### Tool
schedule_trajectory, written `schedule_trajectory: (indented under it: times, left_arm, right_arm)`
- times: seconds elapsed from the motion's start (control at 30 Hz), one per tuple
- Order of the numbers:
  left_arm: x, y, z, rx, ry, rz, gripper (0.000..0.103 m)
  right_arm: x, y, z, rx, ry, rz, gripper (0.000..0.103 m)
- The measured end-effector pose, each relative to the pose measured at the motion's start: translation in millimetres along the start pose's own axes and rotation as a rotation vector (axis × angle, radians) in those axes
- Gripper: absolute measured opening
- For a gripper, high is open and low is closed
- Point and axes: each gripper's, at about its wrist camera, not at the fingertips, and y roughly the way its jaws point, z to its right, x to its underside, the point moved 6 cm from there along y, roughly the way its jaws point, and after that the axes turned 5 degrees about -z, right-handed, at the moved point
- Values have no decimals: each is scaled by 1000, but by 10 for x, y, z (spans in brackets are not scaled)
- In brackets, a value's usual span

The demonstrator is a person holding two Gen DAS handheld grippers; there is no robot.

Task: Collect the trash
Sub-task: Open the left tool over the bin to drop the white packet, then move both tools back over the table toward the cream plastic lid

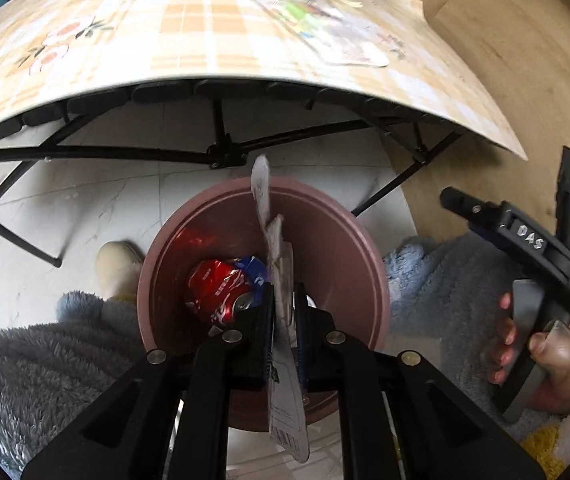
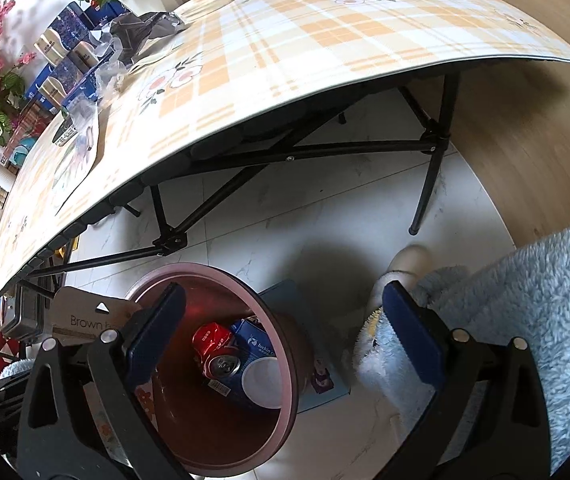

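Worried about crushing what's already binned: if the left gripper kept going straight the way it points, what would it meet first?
Probably the crushed red can inside the pink bin, beside a blue carton. The left gripper, shut on a flat card package, points down into the bin's mouth; depth is unclear.

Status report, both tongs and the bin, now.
Left tongs shut on flat packaging card, over pink bin. Right tongs open, empty. Crushed red can and blue carton in bin. Nothing blocking.
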Motion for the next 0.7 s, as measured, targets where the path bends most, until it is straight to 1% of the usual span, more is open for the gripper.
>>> schedule_trajectory:
  times: [0.03, 0.07, 0.1, 0.13, 0.17, 0.23, 0.37, 0.43, 0.57, 0.7]
  left_arm:
    - [9, -19, 16, 12, 2, 10, 18]
    - [5, -48, 36, 20, 1, 17, 33]
    - [-3, -82, 27, 34, -6, 32, 42]
    - [-5, -97, 26, 41, -14, 44, 56]
    - [-17, -130, 5, 50, -31, 61, 63]
    - [-37, -192, -48, 59, -71, 87, 71]
    - [-64, -367, -219, 57, -172, 177, 82]
    - [-81, -464, -281, 44, -200, 223, 84]
    - [-97, -609, -330, 39, -223, 283, 86]
    - [-119, -832, -329, 4, -217, 379, 87]
  right_arm:
    - [1, 1, -1, 1, -3, -1, 97]
    - [4, 3, -6, 2, -5, -2, 97]
    - [8, 6, -12, 2, -6, -3, 97]
    - [9, 8, -14, 3, -9, -5, 97]
    - [13, 12, -22, 4, -10, -5, 97]
    - [17, 16, -30, 4, -11, -6, 97]
    - [17, 12, -38, 2, -14, -4, 97]
    - [22, 16, -47, 4, -17, -4, 97]
    - [20, -26, -128, 10, -56, 18, 97]
    - [15, -179, -324, 9, -150, 85, 97]
